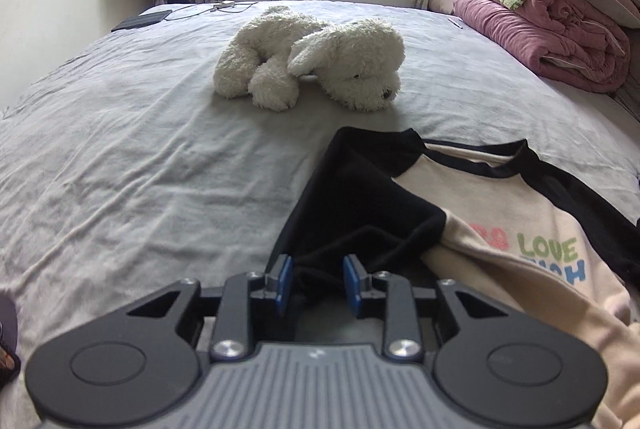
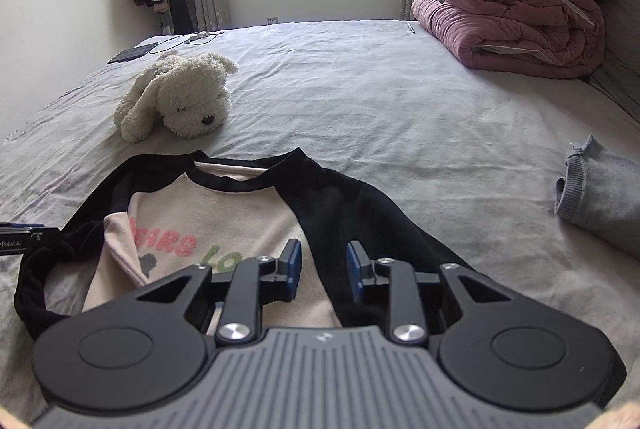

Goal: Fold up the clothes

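The shirt (image 2: 224,213) is laid face up on the bed (image 2: 400,101), collar toward the plush dog (image 2: 180,97), with the black left sleeve (image 1: 360,197) already thrown in over the chest. The left claw (image 1: 317,279) is seen spread apart with the sleeve's cuff bunched between the pads, not pinched as far as can be told. The right claw (image 2: 324,263) is also spread, hung over the right sleeve (image 2: 372,221) with nothing held. For a tidy fold, the cuff is probably best laid flat and smoothed so no lump gets trapped, and the right sleeve should be gripped near the cuff and brought across square to the seam. A grey garment (image 2: 600,201) is parked off to the right.
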Tool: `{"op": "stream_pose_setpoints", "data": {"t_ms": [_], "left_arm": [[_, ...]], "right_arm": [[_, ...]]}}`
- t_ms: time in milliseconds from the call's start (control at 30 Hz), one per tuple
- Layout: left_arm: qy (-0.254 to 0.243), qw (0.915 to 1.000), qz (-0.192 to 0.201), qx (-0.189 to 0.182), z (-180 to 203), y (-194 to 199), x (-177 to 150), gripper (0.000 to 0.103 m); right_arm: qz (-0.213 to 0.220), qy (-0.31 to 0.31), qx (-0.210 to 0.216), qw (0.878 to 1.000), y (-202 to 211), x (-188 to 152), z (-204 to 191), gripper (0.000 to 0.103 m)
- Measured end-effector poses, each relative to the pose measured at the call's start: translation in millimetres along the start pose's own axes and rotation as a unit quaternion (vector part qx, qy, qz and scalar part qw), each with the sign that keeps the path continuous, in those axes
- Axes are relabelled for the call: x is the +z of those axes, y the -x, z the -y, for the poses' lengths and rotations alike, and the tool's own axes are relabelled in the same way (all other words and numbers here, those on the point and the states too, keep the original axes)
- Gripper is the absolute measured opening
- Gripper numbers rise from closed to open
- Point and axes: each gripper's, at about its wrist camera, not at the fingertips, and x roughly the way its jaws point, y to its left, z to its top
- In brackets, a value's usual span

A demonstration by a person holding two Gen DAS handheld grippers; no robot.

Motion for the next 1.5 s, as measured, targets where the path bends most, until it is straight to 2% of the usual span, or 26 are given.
{"op": "stream_pose_setpoints", "data": {"t_ms": [133, 233, 300, 500, 633, 800, 967, 1067, 1167, 1233, 1300, 1400, 1500], "left_arm": [[-0.001, 0.9998, -0.017, -0.014, 6, 14, -20, 0.032], [0.034, 0.9981, -0.045, -0.027, 6, 23, -35, 0.038], [0.067, 0.9953, -0.059, -0.038, 5, 29, -43, 0.045], [0.115, 0.9882, -0.077, -0.065, 8, 40, -57, 0.055], [0.163, 0.9789, -0.094, -0.079, 7, 42, -62, 0.058], [0.209, 0.9687, -0.103, -0.087, 0, 36, -61, 0.060], [0.278, 0.9471, -0.132, -0.092, -13, 20, -65, 0.060], [0.307, 0.9379, -0.135, -0.091, -18, 11, -70, 0.060], [0.315, 0.9361, -0.129, -0.090, -18, 9, -69, 0.060], [0.316, 0.9369, -0.124, -0.085, -17, 9, -70, 0.059], [0.308, 0.9413, -0.119, -0.070, -13, 9, -69, 0.045], [0.300, 0.9456, -0.111, -0.060, -14, 8, -69, 0.031], [0.303, 0.9450, -0.106, -0.063, -15, 9, -68, 0.023]], "right_arm": [[-0.003, -0.009, 0.001, 1.000, 20, -14, 1, 0.030], [-0.013, -0.030, 0.008, 0.999, 30, -28, 3, 0.034], [-0.019, -0.044, 0.013, 0.999, 37, -37, 5, 0.037], [-0.039, -0.086, 0.028, 0.995, 57, -63, 11, 0.039], [-0.066, -0.124, 0.052, 0.989, 61, -73, 14, 0.040], [-0.116, -0.183, 0.097, 0.971, 55, -76, 17, 0.040], [-0.141, -0.188, 0.118, 0.965, 46, -76, 13, 0.041], [-0.149, -0.177, 0.119, 0.966, 41, -75, 9, 0.042], [-0.156, -0.182, 0.123, 0.963, 37, -75, 8, 0.043], [-0.158, -0.182, 0.121, 0.963, 35, -76, 8, 0.043], [-0.160, -0.183, 0.121, 0.962, 34, -76, 8, 0.043], [-0.161, -0.184, 0.120, 0.962, 34, -77, 10, 0.045], [-0.158, -0.185, 0.119, 0.963, 36, -77, 11, 0.045]]}}
